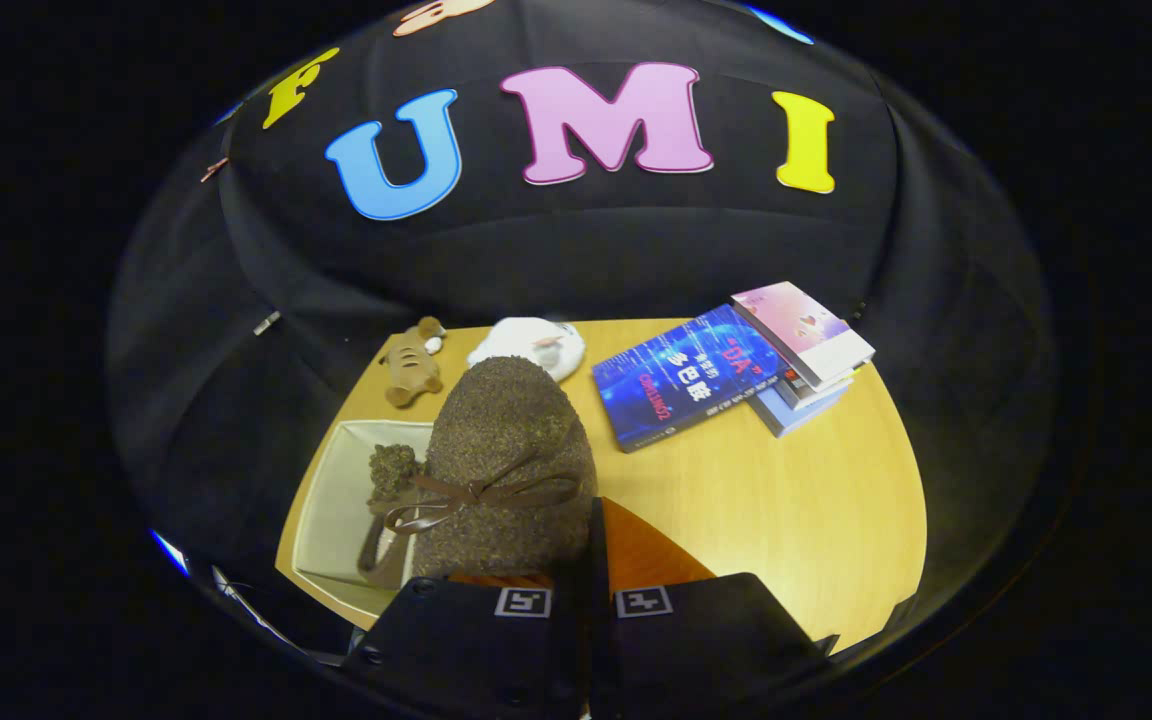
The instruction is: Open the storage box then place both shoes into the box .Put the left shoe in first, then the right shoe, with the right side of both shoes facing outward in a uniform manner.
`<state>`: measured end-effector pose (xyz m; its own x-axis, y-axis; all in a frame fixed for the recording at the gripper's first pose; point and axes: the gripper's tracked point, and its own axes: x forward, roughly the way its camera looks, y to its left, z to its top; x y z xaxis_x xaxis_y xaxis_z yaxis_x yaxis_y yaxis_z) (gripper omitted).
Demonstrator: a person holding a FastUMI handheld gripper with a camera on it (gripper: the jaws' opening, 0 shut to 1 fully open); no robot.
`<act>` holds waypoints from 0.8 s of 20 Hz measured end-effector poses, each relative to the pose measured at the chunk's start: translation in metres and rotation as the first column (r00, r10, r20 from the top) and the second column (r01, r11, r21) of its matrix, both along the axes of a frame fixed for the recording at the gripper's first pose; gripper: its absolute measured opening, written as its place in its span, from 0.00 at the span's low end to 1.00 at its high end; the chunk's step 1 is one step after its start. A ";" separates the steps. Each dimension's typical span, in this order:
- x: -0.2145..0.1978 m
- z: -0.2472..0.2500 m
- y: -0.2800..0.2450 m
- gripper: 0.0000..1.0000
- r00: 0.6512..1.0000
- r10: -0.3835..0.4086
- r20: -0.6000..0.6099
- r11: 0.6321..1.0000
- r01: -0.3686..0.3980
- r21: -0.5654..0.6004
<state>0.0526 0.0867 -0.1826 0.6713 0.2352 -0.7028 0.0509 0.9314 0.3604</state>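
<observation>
A brown fuzzy shoe (506, 460) with a dark ribbon bow is held up just ahead of my fingers, toe pointing away from me. My gripper (586, 590) is shut on its near end. The shoe hangs over the right side of the open white storage box (331, 500), which stands at the left of the wooden table. A second brown fuzzy shoe (391, 470) lies inside the box, partly hidden behind the held one. I cannot tell which shoe is the left and which the right.
Beyond the box lie a small brown plush toy (413, 365) and a white plush toy (531, 345). A blue book (686, 378) and a stack of books (806, 350) lie at the far right. Bare tabletop (806, 510) spreads right of my fingers.
</observation>
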 end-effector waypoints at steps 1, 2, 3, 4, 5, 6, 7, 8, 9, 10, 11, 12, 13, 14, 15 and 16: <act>0.007 0.010 0.016 0.09 1.000 0.012 0.011 1.000 -0.012 0.012; 0.013 0.019 0.033 0.09 0.999 0.025 0.022 0.999 -0.026 0.021; 0.017 0.025 0.050 0.09 0.999 0.040 0.030 0.999 -0.041 0.025; 0.022 0.028 0.066 0.09 0.998 0.058 0.033 0.998 -0.058 0.024; 0.025 0.029 0.081 0.09 0.997 0.072 0.033 0.997 -0.072 0.021; 0.027 0.028 0.096 0.09 0.996 0.085 0.029 0.996 -0.086 0.019; 0.029 0.026 0.111 0.09 0.995 0.096 0.024 0.995 -0.097 0.016; 0.031 0.023 0.125 0.09 0.994 0.107 0.022 0.994 -0.107 0.009; 0.032 0.019 0.139 0.09 0.992 0.125 0.015 0.992 -0.125 -0.004; 0.032 0.013 0.150 0.09 0.990 0.141 0.004 0.990 -0.141 -0.018; 0.031 0.006 0.161 0.09 0.988 0.156 -0.008 0.987 -0.156 -0.032; 0.031 -0.001 0.172 0.09 0.985 0.171 -0.019 0.984 -0.172 -0.050; 0.031 -0.009 0.178 0.09 0.983 0.182 -0.029 0.980 -0.184 -0.076; 0.032 -0.017 0.184 0.09 0.980 0.195 -0.036 0.975 -0.198 -0.104; 0.031 -0.025 0.188 0.09 0.978 0.203 -0.045 0.970 -0.207 -0.129; 0.031 -0.032 0.193 0.09 0.976 0.211 -0.057 0.965 -0.217 -0.146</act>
